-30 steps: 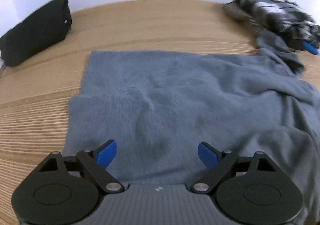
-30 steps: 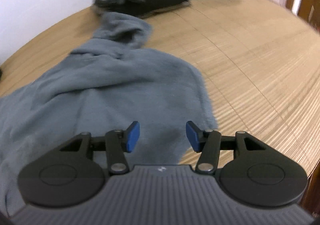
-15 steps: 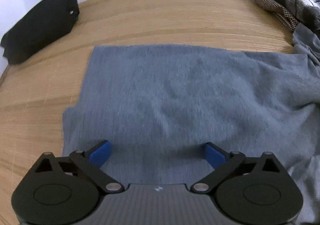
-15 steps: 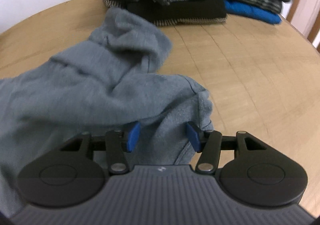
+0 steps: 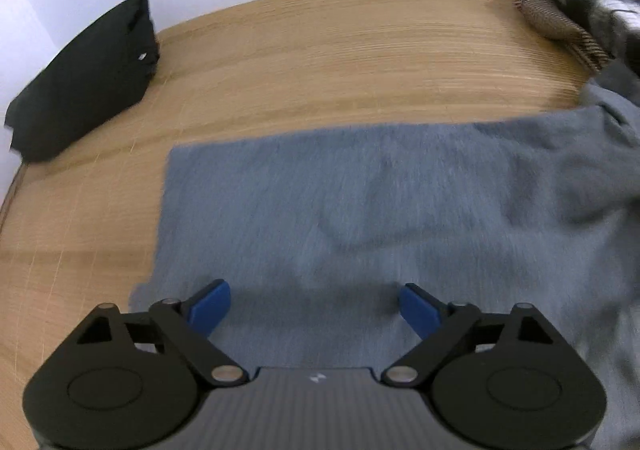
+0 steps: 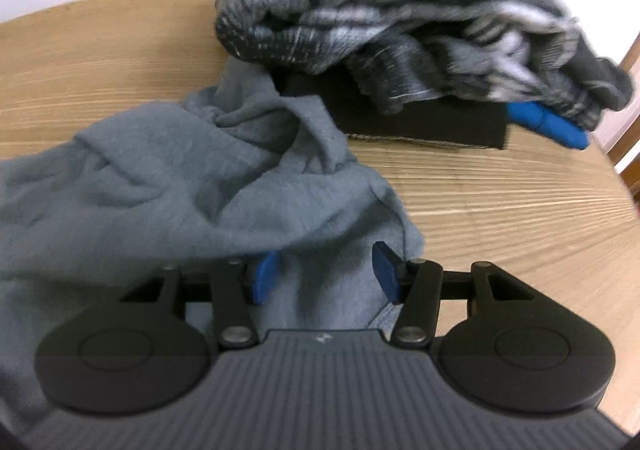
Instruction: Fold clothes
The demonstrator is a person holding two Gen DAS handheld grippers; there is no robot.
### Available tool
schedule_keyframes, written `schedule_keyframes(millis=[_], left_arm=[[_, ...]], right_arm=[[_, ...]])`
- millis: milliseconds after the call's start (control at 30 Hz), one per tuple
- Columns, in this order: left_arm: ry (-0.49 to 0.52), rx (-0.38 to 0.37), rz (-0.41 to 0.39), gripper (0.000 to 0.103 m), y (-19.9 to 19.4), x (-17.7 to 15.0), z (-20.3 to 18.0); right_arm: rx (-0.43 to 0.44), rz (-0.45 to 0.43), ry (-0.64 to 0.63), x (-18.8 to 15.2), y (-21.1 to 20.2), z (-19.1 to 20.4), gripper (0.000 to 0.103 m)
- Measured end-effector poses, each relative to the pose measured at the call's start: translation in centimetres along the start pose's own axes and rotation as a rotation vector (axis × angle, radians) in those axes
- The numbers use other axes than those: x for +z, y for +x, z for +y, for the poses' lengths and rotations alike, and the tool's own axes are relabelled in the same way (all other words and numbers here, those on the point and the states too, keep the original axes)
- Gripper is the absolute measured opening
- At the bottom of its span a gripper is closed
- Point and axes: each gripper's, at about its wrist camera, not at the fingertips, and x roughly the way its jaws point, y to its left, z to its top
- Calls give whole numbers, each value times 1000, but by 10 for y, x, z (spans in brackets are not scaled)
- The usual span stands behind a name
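A grey fleece garment (image 5: pixel 360 210) lies spread on the round wooden table (image 5: pixel 320 50). Its left part is flat with a straight far edge. Its right part is bunched (image 6: pixel 200 178) and rises in folds. My left gripper (image 5: pixel 316 304) is open, low over the garment's near left part, with cloth between and under the blue pads. My right gripper (image 6: pixel 324 274) is open over the garment's right end. A fold of cloth drapes over its left pad (image 6: pixel 266 274).
A folded black garment (image 5: pixel 84 78) lies at the table's far left by the white wall. A pile of plaid, black and blue clothes (image 6: pixel 400 30) sits at the far right, touching the grey garment's bunched end. Bare wood lies right of the right gripper (image 6: pixel 520 202).
The right gripper has moved forward toward the clothes pile, and the grey cloth has bunched up ahead of it. The left gripper has shifted so the garment's far edge sits closer. Both stay open.
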Motion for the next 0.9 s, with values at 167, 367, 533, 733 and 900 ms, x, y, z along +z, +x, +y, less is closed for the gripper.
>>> schedule_keyframes(millis=[167,367,533,733,900], left_arm=[[-45,-45,-23,93,-58,-58,34],[-19,-158,-29,94,-115,-120,49],[113,-204,-100,94,-139,-151,28],[72,-138,-94,94,-149,-174,29],[-45,-77,-67,94,-152,-189,49]], right_arm=[[77,-48,37,-52,-75,-19,55],[322,-51,59,-118,-168,-7,55],[556,41,68,-154,-198,37,55],[728,95,-171,-167,-210,126,55],[841,176,-228,-162,-200,166,55]])
